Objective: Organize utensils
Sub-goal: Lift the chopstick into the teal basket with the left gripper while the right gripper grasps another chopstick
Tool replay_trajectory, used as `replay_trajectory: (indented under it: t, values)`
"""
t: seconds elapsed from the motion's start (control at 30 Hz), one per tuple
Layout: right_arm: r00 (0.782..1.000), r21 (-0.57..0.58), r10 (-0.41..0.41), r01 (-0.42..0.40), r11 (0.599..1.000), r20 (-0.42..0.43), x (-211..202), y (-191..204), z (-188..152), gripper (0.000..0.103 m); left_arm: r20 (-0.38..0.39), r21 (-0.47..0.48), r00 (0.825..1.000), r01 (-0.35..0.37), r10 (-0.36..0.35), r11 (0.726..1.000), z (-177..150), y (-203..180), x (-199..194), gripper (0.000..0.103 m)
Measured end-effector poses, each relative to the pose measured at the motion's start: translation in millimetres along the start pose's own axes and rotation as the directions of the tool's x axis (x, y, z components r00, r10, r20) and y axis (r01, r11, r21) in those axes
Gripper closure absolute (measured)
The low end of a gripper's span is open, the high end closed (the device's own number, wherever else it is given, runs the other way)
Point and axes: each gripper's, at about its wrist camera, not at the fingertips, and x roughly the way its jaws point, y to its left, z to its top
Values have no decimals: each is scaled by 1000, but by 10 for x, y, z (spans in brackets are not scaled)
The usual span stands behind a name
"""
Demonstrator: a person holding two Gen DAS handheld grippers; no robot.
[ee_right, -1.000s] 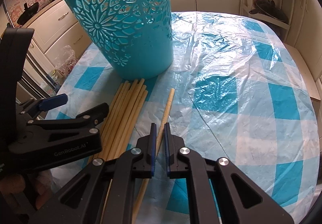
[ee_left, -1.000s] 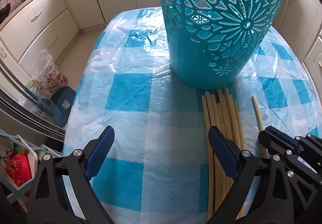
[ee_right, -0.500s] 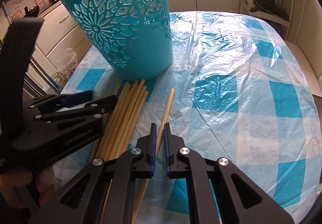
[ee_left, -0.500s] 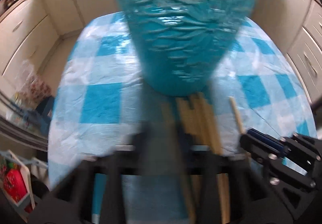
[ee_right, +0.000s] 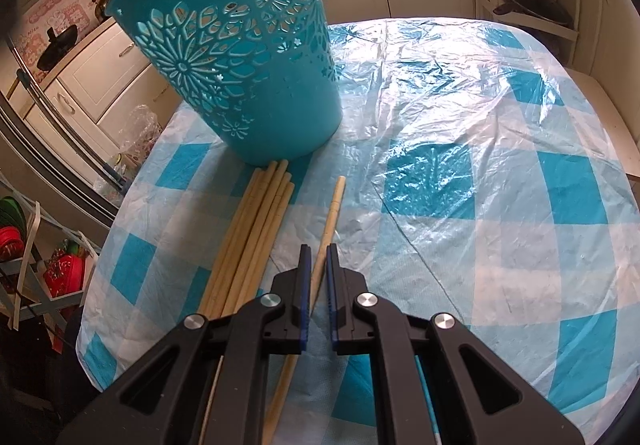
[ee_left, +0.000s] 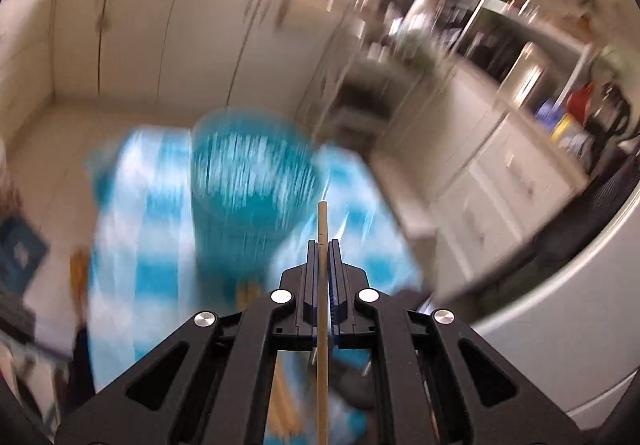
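The tall turquoise plastic basket with cut-out flowers (ee_right: 236,57) stands on the blue-checked table (ee_right: 500,205); its inside is hidden. Beside its base lies a bundle of pale wooden chopsticks (ee_right: 256,229). The left gripper (ee_left: 323,245) is clamped on one chopstick (ee_left: 322,325), above the table. The right gripper (ee_right: 315,251), pointing down, is closed around a single chopstick (ee_right: 330,213) lying on the table.

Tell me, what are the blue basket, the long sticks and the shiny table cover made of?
The basket looks like moulded plastic: smooth, evenly turquoise, with cut-out flower holes. The sticks look like bare bamboo or pale wood: matt and straw-coloured, though I cannot tell which. The table cover seems to be thin clear plastic film over a blue-and-white checked cloth: it wrinkles and glints in the light.
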Motion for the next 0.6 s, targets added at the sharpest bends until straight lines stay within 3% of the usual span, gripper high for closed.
replay_trajectory:
  t: [0.07,0.17,0.27,0.3,0.33,0.4,0.5,0.6]
  values:
    - [1000,-2,0,0,1000,2,-9,-21,-11,95,105,33,994,-17,13,999,231,-113,-124,98]
    - [1000,-4,0,0,1000,3,-15,-34,-12,95,247,30,969,-39,31,999,614,-194,-133,98]
    - [1000,-13,-8,8,1000,4,-8,-46,-23,95,396,5,912,-115,104,993,862,-153,-59,98]
    - [1000,-16,-10,11,1000,4,-7,-41,-19,95,442,-7,886,-153,140,988,922,-124,14,98]
    - [1000,-20,-13,13,1000,4,-5,-37,-20,95,471,-22,864,-189,177,982,971,-85,111,98]
    - [1000,-23,-15,15,1000,3,0,-37,-25,95,497,-56,838,-228,225,972,1025,18,296,98]
    - [1000,-10,-5,5,1000,-4,4,-51,-24,95,486,-76,824,-291,291,954,1022,143,595,98]
    - [1000,2,3,-3,1000,-9,5,-62,-15,95,451,-68,833,-327,322,942,971,228,825,98]
